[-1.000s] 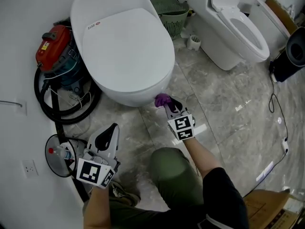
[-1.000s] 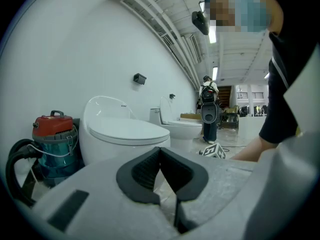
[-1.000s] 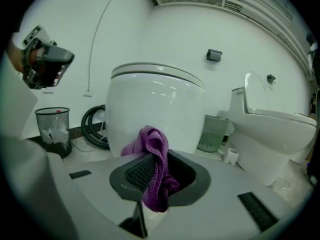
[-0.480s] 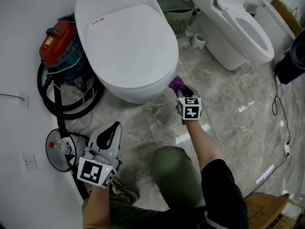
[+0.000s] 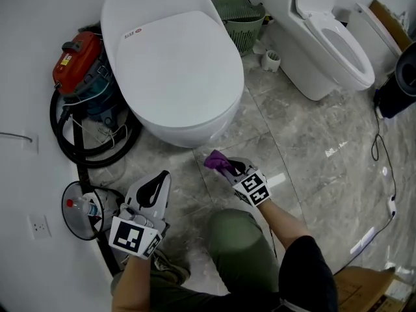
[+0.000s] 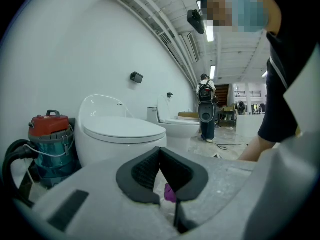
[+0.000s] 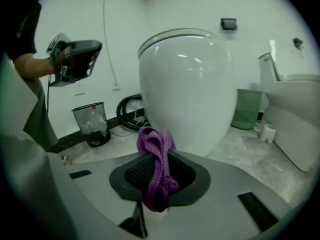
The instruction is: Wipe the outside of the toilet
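The white toilet (image 5: 175, 64) with its lid down fills the upper middle of the head view. My right gripper (image 5: 229, 168) is low over the floor just in front of the bowl, shut on a purple cloth (image 5: 215, 161). That cloth does not touch the bowl. In the right gripper view the purple cloth (image 7: 154, 146) bunches up between the jaws of the right gripper (image 7: 157, 171), and the toilet's rounded front (image 7: 190, 94) stands close ahead. My left gripper (image 5: 158, 182) hangs at the lower left, shut and empty. In its own view the left gripper (image 6: 160, 169) points at the toilet (image 6: 120, 134).
A red vacuum (image 5: 75, 60) with a black hose (image 5: 91, 155) stands left of the toilet. A wire bin (image 5: 81, 210) sits near the wall. A green basket (image 5: 240, 15) and a second toilet (image 5: 325, 38), lid up, are at the back right. A cable (image 5: 377, 148) crosses the marble floor.
The right gripper with the cloth slid up along the bowl's right front, then drew back down and left, off the bowl toward the person's knee. The left gripper hardly moved.
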The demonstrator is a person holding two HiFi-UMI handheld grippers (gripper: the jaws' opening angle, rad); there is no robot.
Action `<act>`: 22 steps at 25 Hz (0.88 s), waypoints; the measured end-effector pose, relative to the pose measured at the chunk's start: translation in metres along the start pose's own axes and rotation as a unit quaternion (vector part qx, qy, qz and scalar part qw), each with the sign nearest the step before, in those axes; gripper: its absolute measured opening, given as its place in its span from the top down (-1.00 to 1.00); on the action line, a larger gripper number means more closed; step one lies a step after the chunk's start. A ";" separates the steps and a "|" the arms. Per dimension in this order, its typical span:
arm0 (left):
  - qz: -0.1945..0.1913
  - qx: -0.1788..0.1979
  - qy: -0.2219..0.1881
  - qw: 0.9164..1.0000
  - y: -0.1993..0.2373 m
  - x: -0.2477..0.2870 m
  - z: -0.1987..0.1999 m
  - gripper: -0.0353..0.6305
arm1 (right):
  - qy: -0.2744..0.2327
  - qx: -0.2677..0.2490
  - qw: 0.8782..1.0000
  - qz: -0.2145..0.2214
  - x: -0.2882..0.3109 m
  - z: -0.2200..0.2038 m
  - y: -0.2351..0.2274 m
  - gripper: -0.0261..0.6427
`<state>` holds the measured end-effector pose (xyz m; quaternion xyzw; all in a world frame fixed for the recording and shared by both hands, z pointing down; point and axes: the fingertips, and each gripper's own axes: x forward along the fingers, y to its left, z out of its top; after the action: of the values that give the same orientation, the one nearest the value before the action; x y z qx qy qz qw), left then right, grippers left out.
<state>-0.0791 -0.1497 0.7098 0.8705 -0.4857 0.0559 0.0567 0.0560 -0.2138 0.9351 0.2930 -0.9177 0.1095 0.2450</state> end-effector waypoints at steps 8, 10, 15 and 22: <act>-0.021 0.008 0.013 1.000 -0.013 0.010 -0.007 0.89 | -0.023 -0.058 0.996 0.062 0.083 0.040 0.068 0.72; -0.015 0.007 0.016 1.000 -0.011 0.007 -0.009 0.89 | -0.022 -0.064 0.997 0.048 0.096 0.047 0.066 0.72; -0.005 0.007 0.015 1.000 -0.002 0.004 -0.005 0.89 | -0.015 -0.028 0.999 0.000 0.103 0.046 0.038 0.72; -0.007 0.005 0.013 1.000 0.002 0.005 -0.006 0.89 | 0.005 0.037 0.996 -0.080 0.061 0.008 -0.034 0.72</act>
<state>-0.0780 -0.1540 0.7163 0.8732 -0.4788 0.0696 0.0588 0.0298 -0.2736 0.9614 0.3734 -0.8855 0.1253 0.2466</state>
